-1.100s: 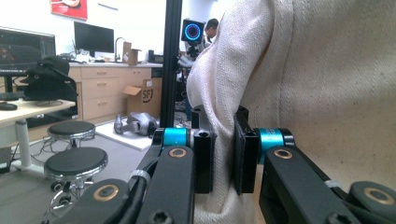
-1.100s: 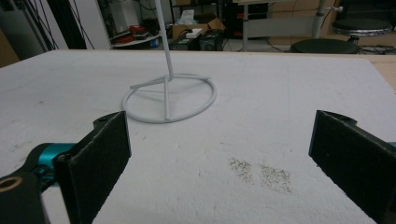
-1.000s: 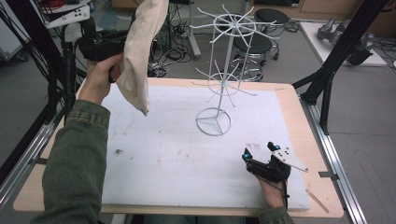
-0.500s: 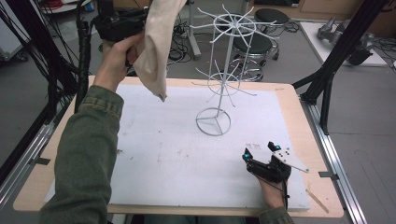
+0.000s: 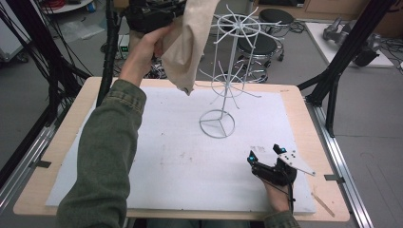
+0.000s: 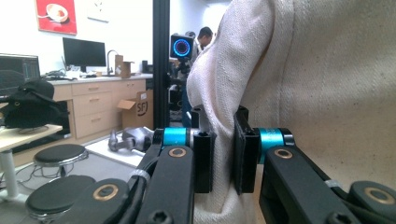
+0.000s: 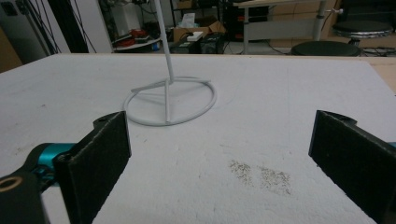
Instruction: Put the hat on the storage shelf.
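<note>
The left tool (image 6: 219, 154) is clenched on a cloth (image 5: 187, 47) fold; soft, light, floppy, best pinched near its top edge; the right tool (image 7: 219, 154) rests released on the worktop (image 5: 180, 166).

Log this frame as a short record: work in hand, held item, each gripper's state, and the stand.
work: hanging a cloth bag on a white wire stand
left gripper: shut on the bag's fabric, raised beside the stand's top spokes
right gripper: open, holding nothing, low over the white mat
stand: upright, ring base on the mat, nothing hanging on it
</note>
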Demonstrator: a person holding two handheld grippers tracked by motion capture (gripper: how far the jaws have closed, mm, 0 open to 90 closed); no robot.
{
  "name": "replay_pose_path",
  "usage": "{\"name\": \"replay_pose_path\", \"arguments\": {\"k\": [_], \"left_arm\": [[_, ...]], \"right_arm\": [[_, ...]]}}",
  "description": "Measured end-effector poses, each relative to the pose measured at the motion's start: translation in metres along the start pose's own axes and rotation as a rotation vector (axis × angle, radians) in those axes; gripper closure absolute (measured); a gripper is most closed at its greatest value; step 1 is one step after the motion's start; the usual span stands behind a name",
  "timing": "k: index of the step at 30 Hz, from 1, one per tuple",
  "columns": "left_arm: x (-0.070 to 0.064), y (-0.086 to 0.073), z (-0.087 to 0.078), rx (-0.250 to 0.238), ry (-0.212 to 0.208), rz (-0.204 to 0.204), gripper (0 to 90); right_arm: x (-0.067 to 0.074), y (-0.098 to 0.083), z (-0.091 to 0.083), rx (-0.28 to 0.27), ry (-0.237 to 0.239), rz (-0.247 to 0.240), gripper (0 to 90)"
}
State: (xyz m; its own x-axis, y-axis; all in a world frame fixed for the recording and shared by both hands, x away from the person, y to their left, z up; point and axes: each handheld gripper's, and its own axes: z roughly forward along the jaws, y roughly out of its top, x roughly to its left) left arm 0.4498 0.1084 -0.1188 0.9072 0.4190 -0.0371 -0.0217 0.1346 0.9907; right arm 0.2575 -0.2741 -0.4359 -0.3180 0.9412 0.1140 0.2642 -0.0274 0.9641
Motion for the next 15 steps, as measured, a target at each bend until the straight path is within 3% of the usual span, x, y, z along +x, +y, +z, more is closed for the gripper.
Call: {"name": "replay_pose_path", "arguments": {"k": [15], "left_arm": [[-0.008, -0.005, 0.019, 0.059, 0.068, 0.047, 78.5]], "right_arm": [[0.0, 0.0, 0.0, 0.0, 0.004, 0.0, 4.6]]}}
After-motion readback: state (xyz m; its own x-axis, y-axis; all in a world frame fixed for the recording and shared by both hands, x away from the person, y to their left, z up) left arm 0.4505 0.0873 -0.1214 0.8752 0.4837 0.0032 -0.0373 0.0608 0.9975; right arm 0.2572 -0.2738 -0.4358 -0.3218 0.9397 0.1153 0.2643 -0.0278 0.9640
